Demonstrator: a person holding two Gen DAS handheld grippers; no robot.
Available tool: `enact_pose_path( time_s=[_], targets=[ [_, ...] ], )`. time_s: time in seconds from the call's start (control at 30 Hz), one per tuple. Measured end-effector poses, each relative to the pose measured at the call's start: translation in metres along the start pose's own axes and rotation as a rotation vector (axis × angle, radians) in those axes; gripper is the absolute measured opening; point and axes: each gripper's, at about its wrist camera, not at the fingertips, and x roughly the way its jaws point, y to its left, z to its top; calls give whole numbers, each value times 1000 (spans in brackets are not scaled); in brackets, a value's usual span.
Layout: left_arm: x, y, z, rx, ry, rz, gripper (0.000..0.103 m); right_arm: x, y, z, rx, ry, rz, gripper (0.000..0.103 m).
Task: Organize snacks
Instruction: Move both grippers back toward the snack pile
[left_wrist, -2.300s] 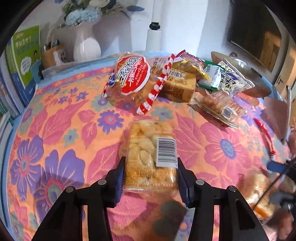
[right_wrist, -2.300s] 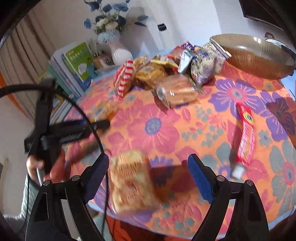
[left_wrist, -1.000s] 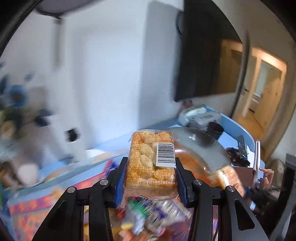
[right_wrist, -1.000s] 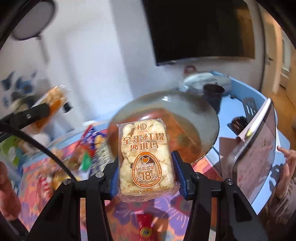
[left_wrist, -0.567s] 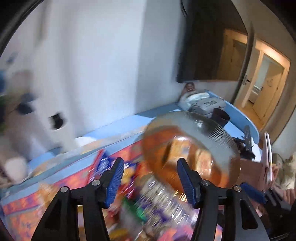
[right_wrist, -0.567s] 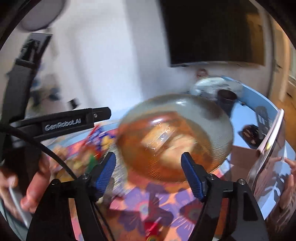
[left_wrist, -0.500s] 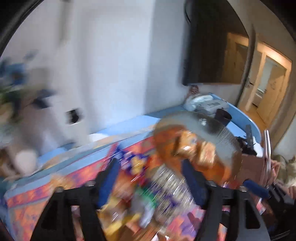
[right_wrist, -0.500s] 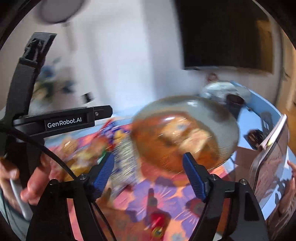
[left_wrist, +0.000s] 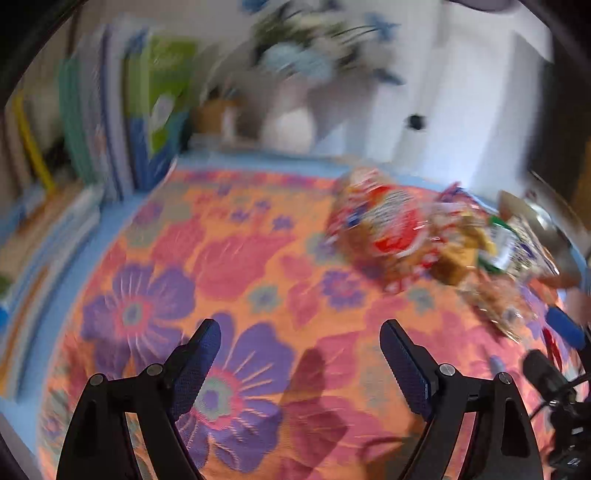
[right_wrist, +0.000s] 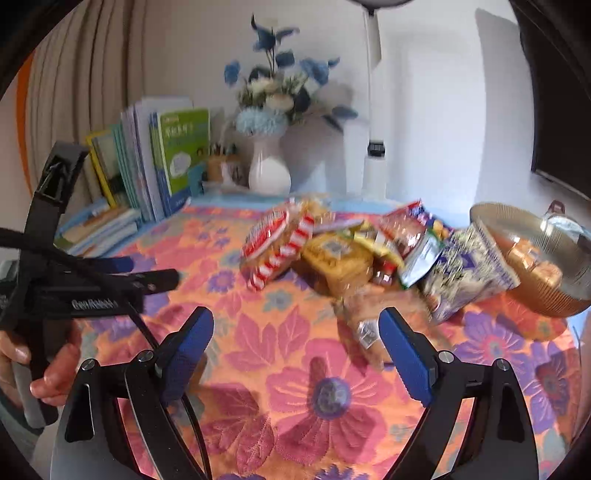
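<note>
Right wrist view: right claw (right_wrist: 295, 347) opening, empty, snack pile (right_wrist: 369, 251) just beyond.

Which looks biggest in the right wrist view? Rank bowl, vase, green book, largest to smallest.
1. Bowl, though it sits nearer the camera and is cut off by the frame edge.
2. Green book.
3. Vase; close to the book, so unsure.

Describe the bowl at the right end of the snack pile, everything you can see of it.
The bowl is wide, ribbed and amber-brown, looking like tinted glass with a pale rim. It sits tilted on the flowered tablecloth at the table's right edge, its mouth turned up and toward the camera. Two orange snack packs lie inside. A blue-and-white packet from the pile leans against its left side. In the left wrist view it is only a blur at the frame's edge.
</note>
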Motion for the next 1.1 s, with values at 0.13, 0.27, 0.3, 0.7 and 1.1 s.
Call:
enact_pose_path(
  time_s=[0.13,0.27,0.3,0.7,1.1],
  targets=[
    [21,9,2,-77,51,-14,86,-1,-14,-1,52,-2,26,98],
    [31,8,-2,-78,94,12,86,5,-25,-2,124,40,26,98],
    [33,5,-1,-70,99,20,86,6,-28,-2,141,45,28,98],
    [38,-13,-7,54,145,113,97,14,-34,-6,203,112,-43,102],
    [12,-25,35,-14,94,-80,94,-17,-76,-10,352,16,-50,102]
  ],
)
